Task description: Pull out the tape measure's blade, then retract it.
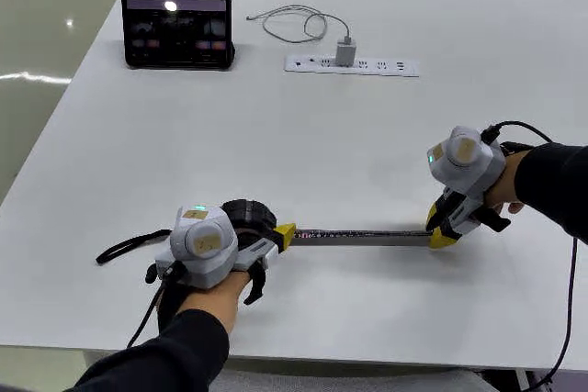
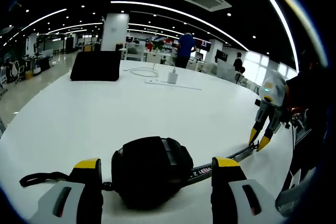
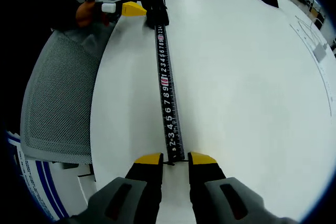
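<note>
Pull-out step looked near done: right gripper pinched the tip of the dark numbered blade, stretched flat on the white table from the black round tape-measure case straddled by the parted left gripper; next move called for easing it back in.

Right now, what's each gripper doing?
Left gripper: open, jaws straddling the tape measure case.
Right gripper: shut on the blade.

head: above, down on table | left view: tabletop-low, along blade | right view: opposite end, same blade
</note>
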{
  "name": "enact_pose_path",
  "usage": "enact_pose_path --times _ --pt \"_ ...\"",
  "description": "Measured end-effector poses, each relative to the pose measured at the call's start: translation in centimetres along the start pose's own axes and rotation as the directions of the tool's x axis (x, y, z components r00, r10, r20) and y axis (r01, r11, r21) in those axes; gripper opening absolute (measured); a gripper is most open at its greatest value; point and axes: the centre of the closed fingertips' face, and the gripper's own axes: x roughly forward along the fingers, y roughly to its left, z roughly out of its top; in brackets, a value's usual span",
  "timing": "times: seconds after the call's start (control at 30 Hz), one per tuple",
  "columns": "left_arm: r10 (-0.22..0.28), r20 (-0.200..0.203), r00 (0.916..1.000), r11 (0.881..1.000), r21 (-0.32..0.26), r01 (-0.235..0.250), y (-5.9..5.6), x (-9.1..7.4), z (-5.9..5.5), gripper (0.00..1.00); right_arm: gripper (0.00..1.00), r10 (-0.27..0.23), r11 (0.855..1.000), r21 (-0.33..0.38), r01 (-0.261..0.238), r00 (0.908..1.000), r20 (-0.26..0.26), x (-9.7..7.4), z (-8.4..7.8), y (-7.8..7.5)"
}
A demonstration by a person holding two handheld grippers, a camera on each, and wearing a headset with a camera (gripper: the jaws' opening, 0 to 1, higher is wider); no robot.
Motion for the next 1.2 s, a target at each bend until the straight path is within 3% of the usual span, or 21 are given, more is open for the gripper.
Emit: enact_pose_path --times 0.1,0.23,0.33,0.4,0.5,0.57,0.63,0.77,0.83,0.9,1.2 --pt "0.028 -0.039 0.9989 0.999 -0.023 -0.028 0.4 0.3 -0.5 0.79 0.15 -0.023 1.000 0.001 0.023 0.9995 -0.020 0.1 0.0 0.1" --pt "0.044 -0.031 0.9985 0.997 -0.067 -0.046 1.0 0.8 0.1 0.77 0.15 -0.038 0.999 -0.002 0.038 0.9985 -0.039 0.1 0.0 0.0" --pt "0.037 -0.054 0.9979 0.995 -0.087 -0.041 0.9 1.2 0.1 0.71 0.14 -0.067 0.998 -0.016 0.066 0.9965 -0.051 0.2 -0.1 -0.1" --pt "0.021 -0.073 0.9971 0.996 -0.081 -0.027 0.6 1.5 0.0 0.66 0.14 -0.087 0.996 -0.009 0.086 0.9950 -0.050 0.2 -0.2 -0.2" --pt "0.006 -0.060 0.9982 1.000 0.022 -0.005 0.4 1.8 0.5 0.67 0.14 -0.106 0.994 0.026 0.107 0.9933 -0.047 0.2 -0.3 0.0" --pt "0.008 -0.077 0.9970 1.000 0.013 -0.007 0.4 1.8 0.2 0.67 0.14 -0.115 0.993 0.025 0.116 0.9922 -0.048 0.3 -0.3 0.2" --pt "0.013 -0.089 0.9960 0.999 0.039 -0.009 0.3 1.7 0.0 0.67 0.14 -0.112 0.992 0.046 0.114 0.9925 -0.050 0.3 -0.4 0.2" --pt "0.020 -0.084 0.9962 0.998 0.065 -0.014 0.5 1.7 -0.2 0.67 0.14 -0.106 0.990 0.092 0.111 0.9927 -0.059 0.5 -0.4 0.3" --pt "0.018 -0.083 0.9964 1.000 0.008 -0.018 0.6 1.5 -0.4 0.67 0.14 -0.113 0.984 0.131 0.120 0.9918 -0.059 0.5 -0.3 0.2" --pt "0.018 -0.080 0.9966 1.000 0.022 -0.016 0.5 1.4 -0.4 0.67 0.11 -0.130 0.974 0.181 0.137 0.9903 -0.048 0.6 -0.2 0.0" --pt "0.015 -0.098 0.9951 0.998 0.063 -0.009 0.5 1.5 -0.6 0.66 0.12 -0.133 0.983 0.125 0.133 0.9911 -0.008 0.6 -0.2 0.5"
